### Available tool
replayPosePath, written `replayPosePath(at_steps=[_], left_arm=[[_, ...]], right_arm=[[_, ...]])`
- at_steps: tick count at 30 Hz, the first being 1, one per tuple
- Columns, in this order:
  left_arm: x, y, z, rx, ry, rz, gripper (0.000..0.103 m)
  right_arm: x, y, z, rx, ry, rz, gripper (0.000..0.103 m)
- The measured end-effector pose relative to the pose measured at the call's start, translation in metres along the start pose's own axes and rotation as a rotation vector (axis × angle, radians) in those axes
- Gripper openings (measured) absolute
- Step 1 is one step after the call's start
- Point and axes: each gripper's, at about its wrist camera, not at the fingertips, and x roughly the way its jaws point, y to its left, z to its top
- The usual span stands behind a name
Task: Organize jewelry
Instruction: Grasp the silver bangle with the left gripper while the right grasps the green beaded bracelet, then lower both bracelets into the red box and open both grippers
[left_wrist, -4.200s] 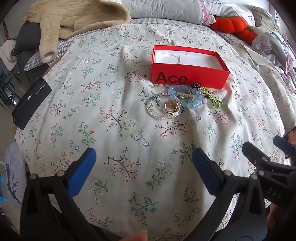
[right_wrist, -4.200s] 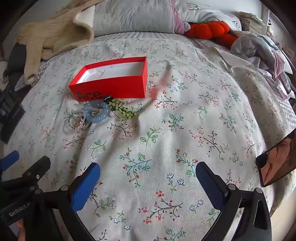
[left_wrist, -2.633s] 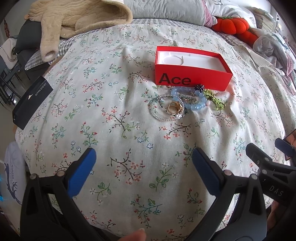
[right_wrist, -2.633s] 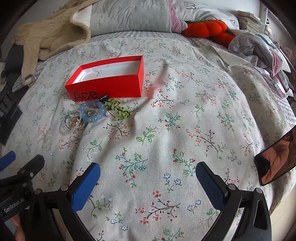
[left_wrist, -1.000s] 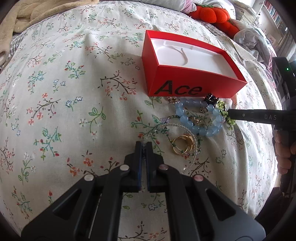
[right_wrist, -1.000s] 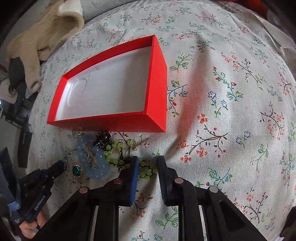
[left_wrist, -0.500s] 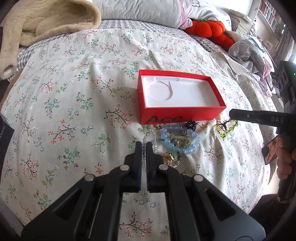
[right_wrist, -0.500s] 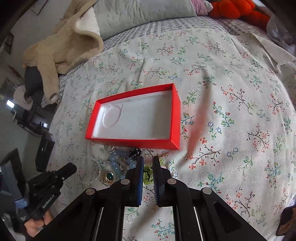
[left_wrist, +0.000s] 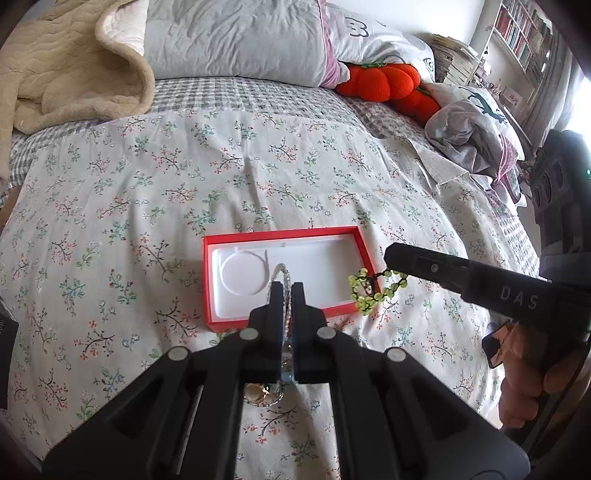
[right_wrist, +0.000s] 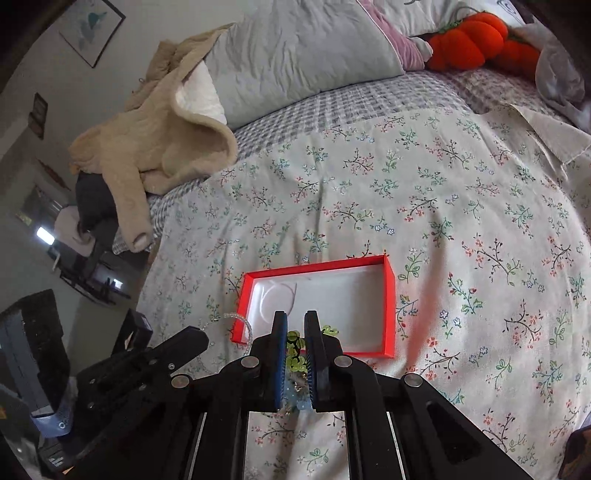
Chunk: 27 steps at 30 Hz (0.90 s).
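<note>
An open red box (left_wrist: 360, 242) with a white lining lies on the floral bedspread; it also shows in the right wrist view (right_wrist: 390, 314). My left gripper (left_wrist: 287, 291) is shut on a clear beaded bracelet (left_wrist: 280, 271) and holds it above the box; the bracelet hangs from it in the right wrist view (right_wrist: 236, 318). My right gripper (right_wrist: 295, 326) is shut on a green beaded bracelet (left_wrist: 373, 291), held over the box's right end. A gold ring (left_wrist: 258, 393) and blue beads (right_wrist: 301, 404) lie on the bedspread, mostly hidden behind the grippers.
Grey pillows (left_wrist: 236, 40), a beige jacket (left_wrist: 55, 74) and an orange plush pumpkin (left_wrist: 384, 83) lie at the head of the bed. Crumpled clothes (left_wrist: 472, 125) lie at the right. A phone (left_wrist: 496, 347) lies near the bed's right edge.
Both grippers, open earlier, closed on a bracelet each, lifted them off the bedspread and moved up over the red box.
</note>
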Motion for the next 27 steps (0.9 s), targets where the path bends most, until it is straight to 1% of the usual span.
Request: replayPosePath(at_steps=[3, 6, 7, 9, 11, 15, 21, 25, 26, 27], left_arm=[[0.017, -0.006, 0.007, -0.003, 0.022, -0.043, 0.005], [0.036, 0.003, 0.011, -0.039, 0.040, -0.086, 0.005], [0.040, 0.006, 0.012, -0.049, 0.039, -0.085, 0.005], [0.048, 0.015, 0.013, -0.060, 0.040, -0.062, 0.005], [0.055, 0.024, 0.013, -0.068, 0.056, -0.035, 0.005], [0.065, 0.034, 0.011, -0.035, 0.066, 0.043, 0.005], [0.078, 0.036, 0.012, -0.006, 0.066, 0.072, 0.005], [0.081, 0.033, 0.014, 0.010, 0.060, 0.095, 0.005], [0.080, 0.031, 0.014, 0.014, 0.063, 0.099, 0.006], [0.078, 0.029, 0.013, 0.020, 0.066, 0.105, 0.011]], right_arm=[[0.013, -0.001, 0.002, -0.007, 0.007, 0.003, 0.009], [0.026, -0.007, 0.004, 0.001, 0.020, 0.008, 0.009], [0.030, -0.008, 0.005, 0.004, 0.024, 0.012, 0.009], [0.037, -0.010, 0.006, 0.007, 0.032, 0.030, 0.009], [0.042, -0.012, 0.007, -0.004, 0.036, 0.028, 0.009], [0.051, -0.018, 0.007, -0.049, 0.037, -0.048, 0.010], [0.061, -0.035, 0.009, -0.043, 0.055, -0.098, 0.010], [0.059, -0.038, 0.008, -0.034, 0.064, -0.104, 0.011], [0.059, -0.039, 0.008, -0.029, 0.074, -0.097, 0.011], [0.058, -0.039, 0.008, -0.026, 0.083, -0.090, 0.012]])
